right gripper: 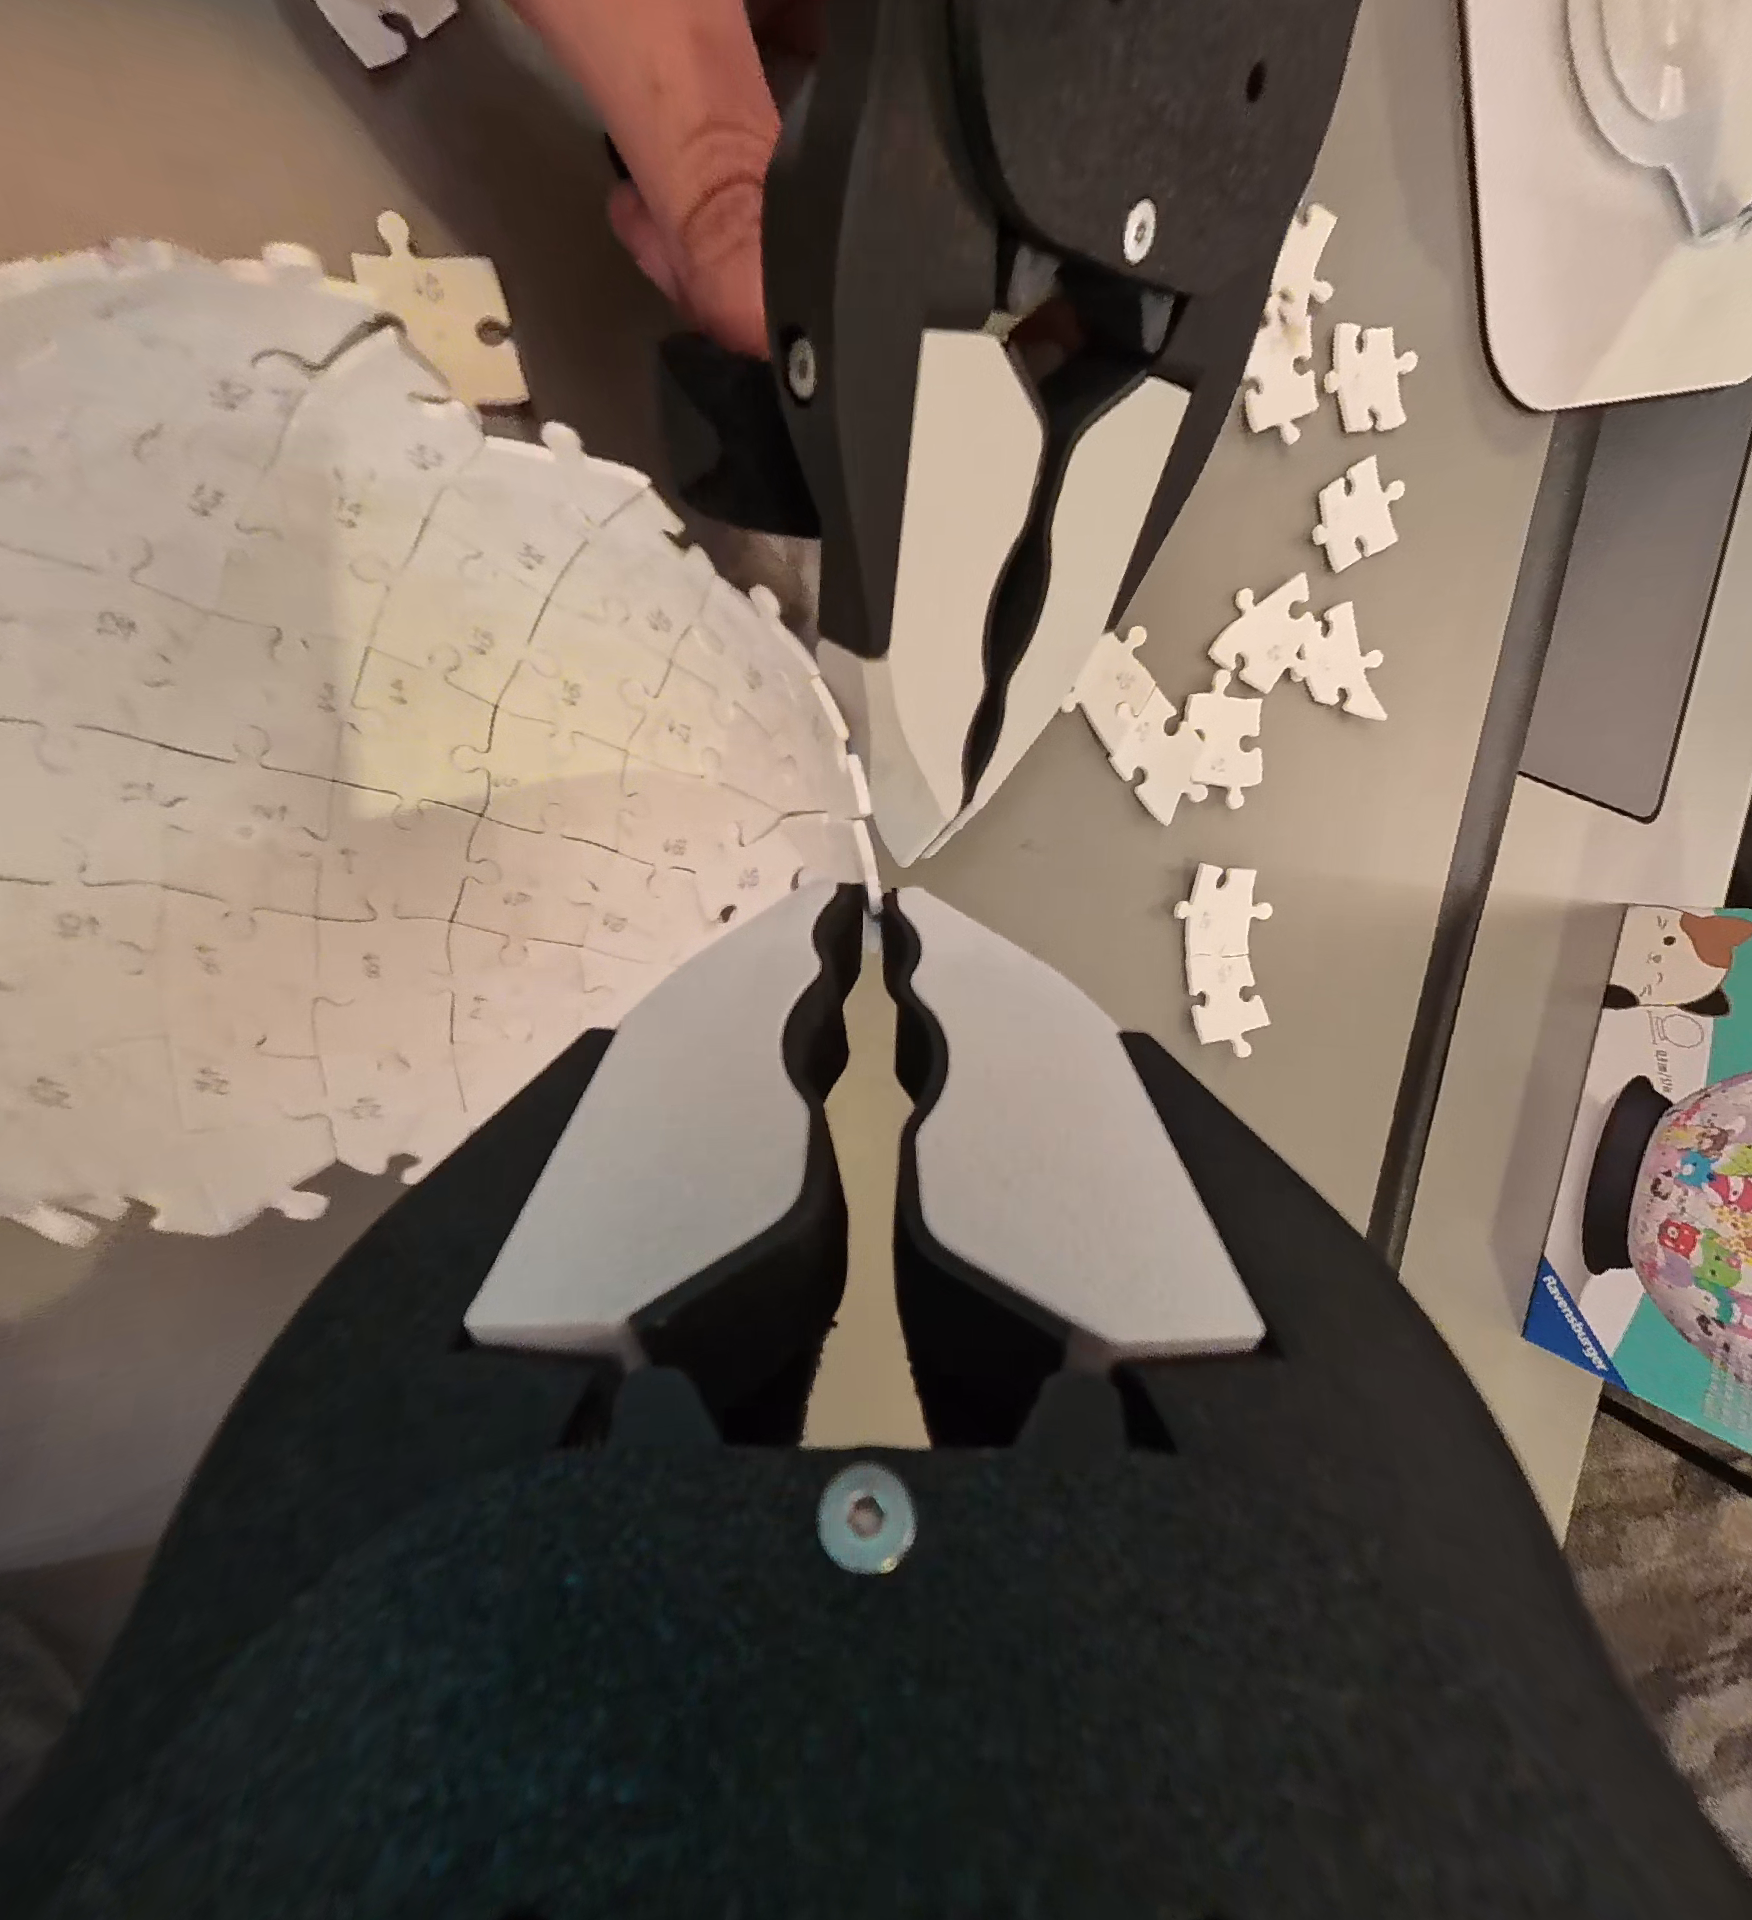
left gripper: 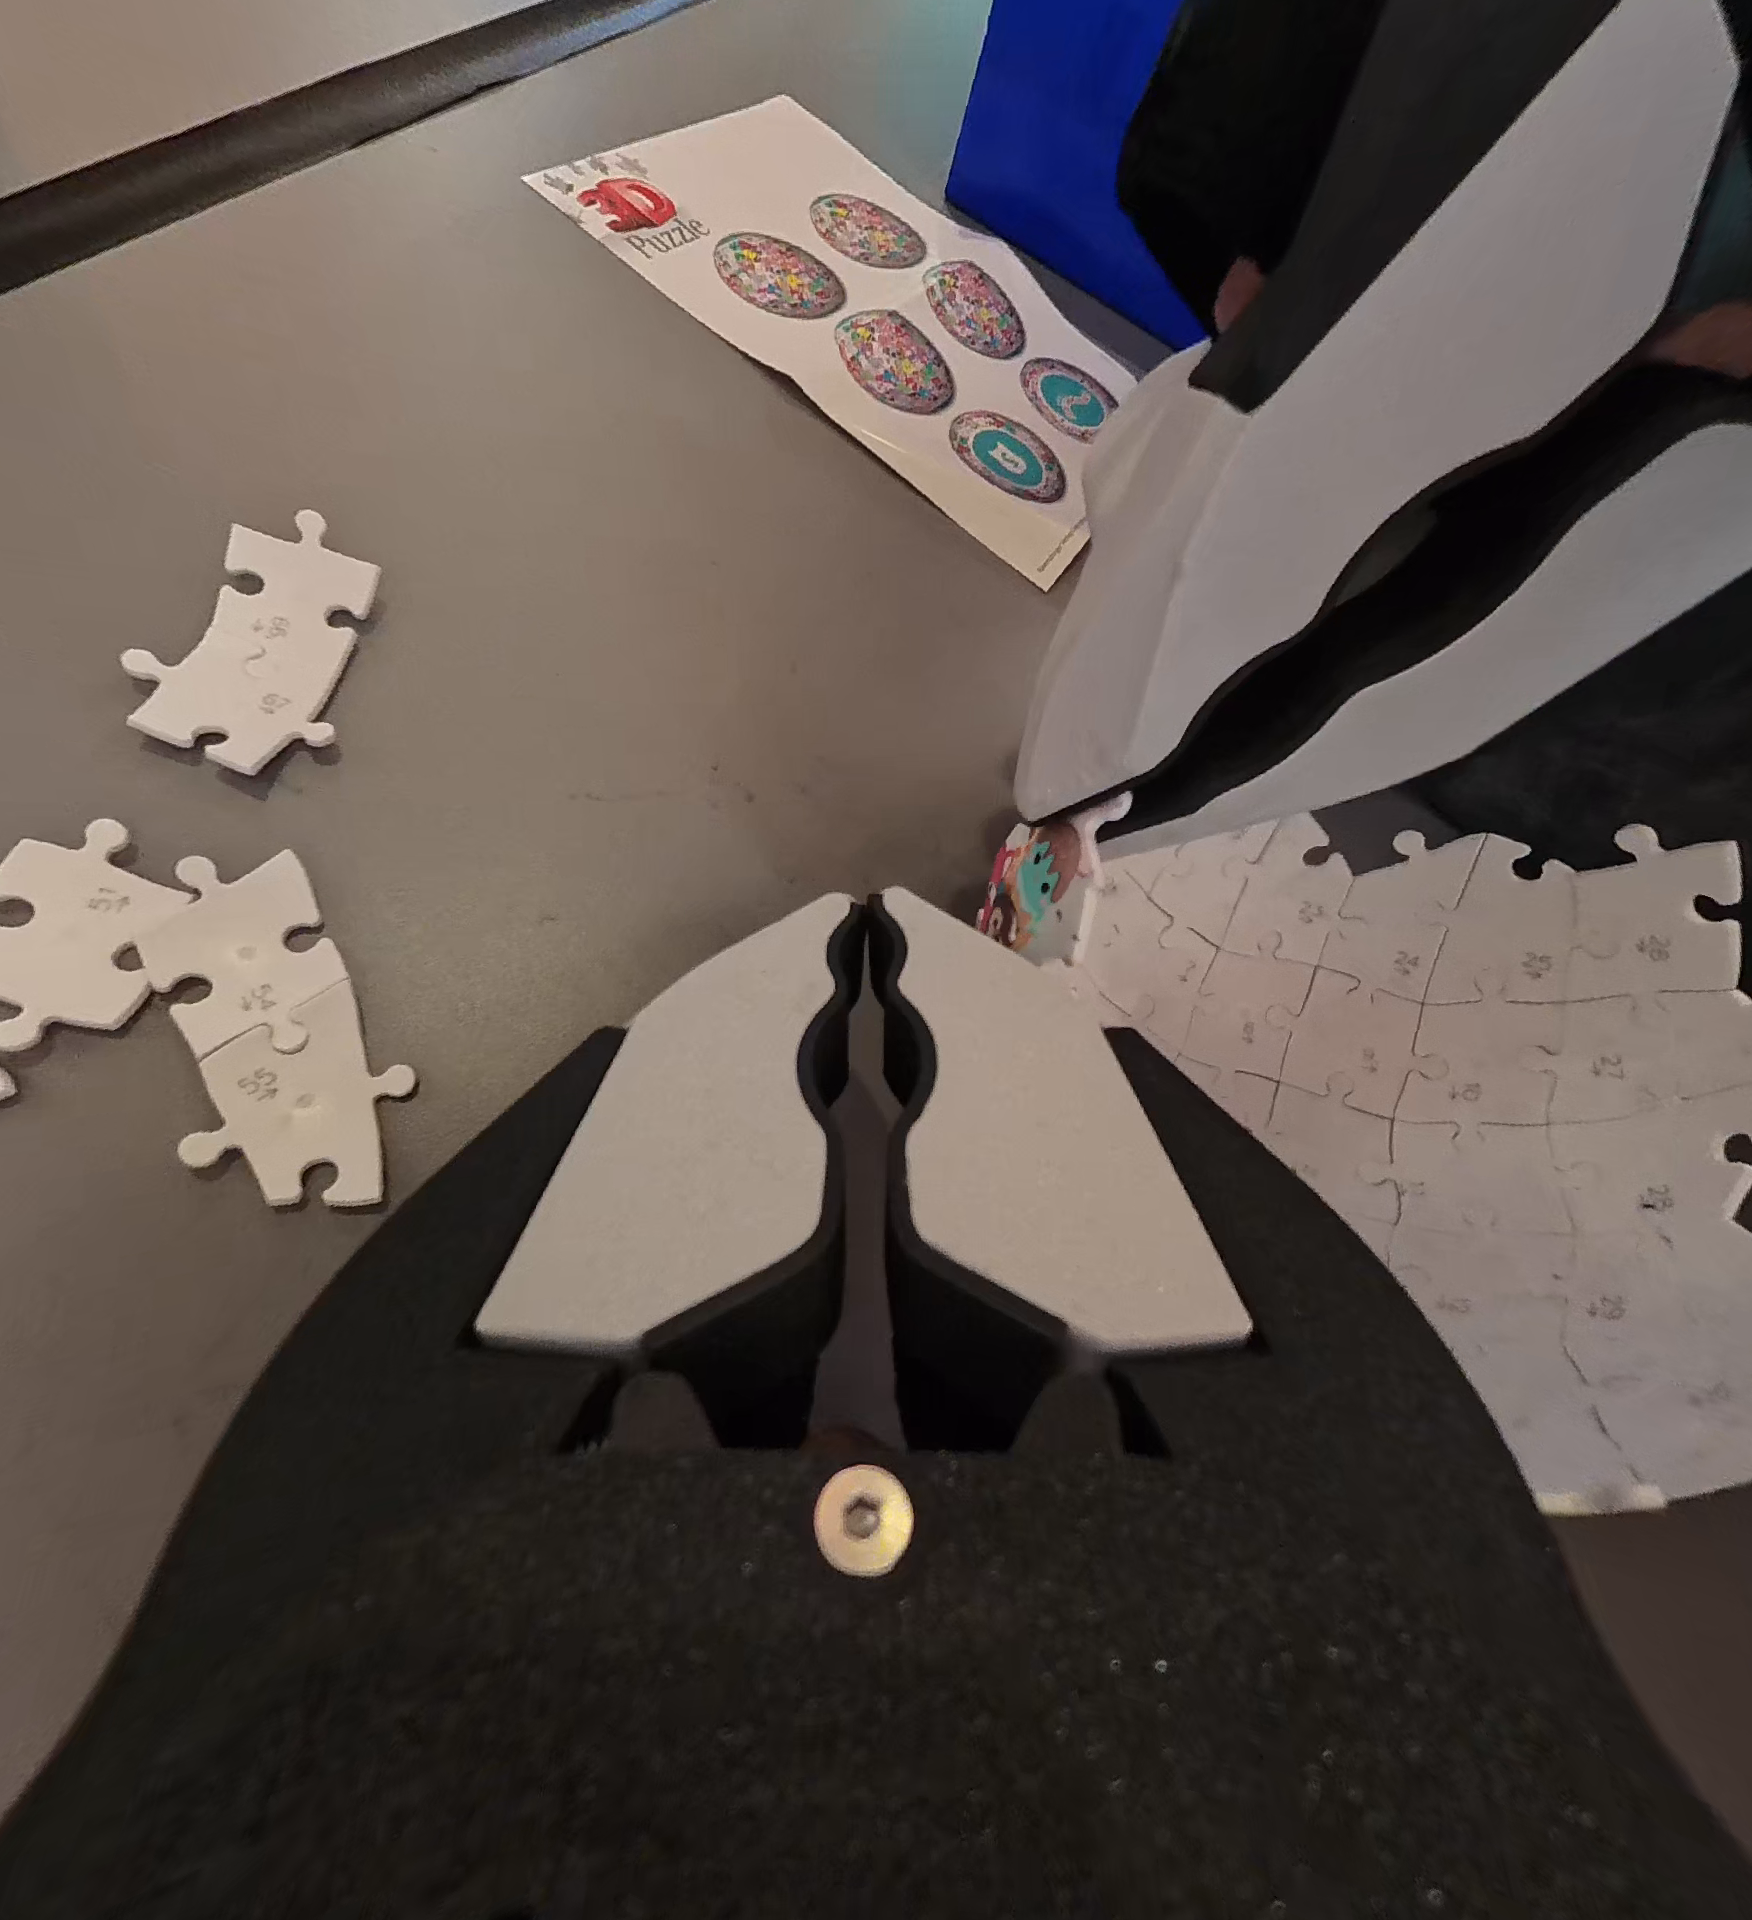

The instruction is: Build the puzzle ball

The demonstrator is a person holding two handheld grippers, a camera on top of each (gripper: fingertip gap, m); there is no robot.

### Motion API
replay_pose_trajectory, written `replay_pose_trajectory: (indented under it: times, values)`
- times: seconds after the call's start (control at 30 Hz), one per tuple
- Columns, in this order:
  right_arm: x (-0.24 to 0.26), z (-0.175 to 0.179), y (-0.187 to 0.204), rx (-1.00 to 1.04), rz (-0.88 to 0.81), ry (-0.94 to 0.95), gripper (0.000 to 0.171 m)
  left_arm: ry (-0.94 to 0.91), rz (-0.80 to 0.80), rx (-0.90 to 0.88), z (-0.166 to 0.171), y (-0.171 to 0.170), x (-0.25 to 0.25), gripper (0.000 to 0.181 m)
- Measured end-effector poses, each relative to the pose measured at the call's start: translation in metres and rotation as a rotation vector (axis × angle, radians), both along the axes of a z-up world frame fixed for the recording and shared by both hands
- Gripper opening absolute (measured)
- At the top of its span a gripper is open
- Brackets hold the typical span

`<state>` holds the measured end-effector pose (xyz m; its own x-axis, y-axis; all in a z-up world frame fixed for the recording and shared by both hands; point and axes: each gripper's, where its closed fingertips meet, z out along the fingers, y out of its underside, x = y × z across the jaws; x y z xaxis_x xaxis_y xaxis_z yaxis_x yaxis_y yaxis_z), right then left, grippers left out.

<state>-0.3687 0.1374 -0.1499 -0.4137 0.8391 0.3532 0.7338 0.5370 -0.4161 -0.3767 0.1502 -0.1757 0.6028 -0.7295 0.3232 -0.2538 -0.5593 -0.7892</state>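
Note:
The half-built puzzle ball (right gripper: pixel 259 727) is a white bowl-shaped shell of joined pieces. It also shows in the left wrist view (left gripper: pixel 1454 1091), with a strip of its coloured outside (left gripper: pixel 1033 894) in sight. My right gripper (right gripper: pixel 877 914) is shut on the shell's rim and holds it tilted over the grey table (left gripper: pixel 591 582). In the left wrist view the right gripper (left gripper: pixel 1080 821) pinches a rim tab. My left gripper (left gripper: pixel 870 914) is shut with nothing between its fingertips, just left of the shell. In the right wrist view the left gripper (right gripper: pixel 919 852) points down beside the held rim.
Loose white pieces lie left of my left gripper (left gripper: pixel 248 644) (left gripper: pixel 269 1029) and right of the right one (right gripper: pixel 1173 738) (right gripper: pixel 1225 956). An instruction sheet (left gripper: pixel 851 312) and a blue box (left gripper: pixel 1048 177) lie beyond. The puzzle box (right gripper: pixel 1703 1143) sits at the right. A hand (right gripper: pixel 706 156) holds the left gripper. The tips of both grippers are at nearly the same place.

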Motion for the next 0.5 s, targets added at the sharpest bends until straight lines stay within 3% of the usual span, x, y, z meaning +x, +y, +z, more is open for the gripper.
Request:
replay_pose_trajectory:
  times: [0.5]
  values:
    - [-0.002, -0.0012, -0.001, 0.012, -0.033, -0.028, 0.004, 0.007, 0.007, 0.0, -0.0007, 0.0014, 0.0013, 0.0]
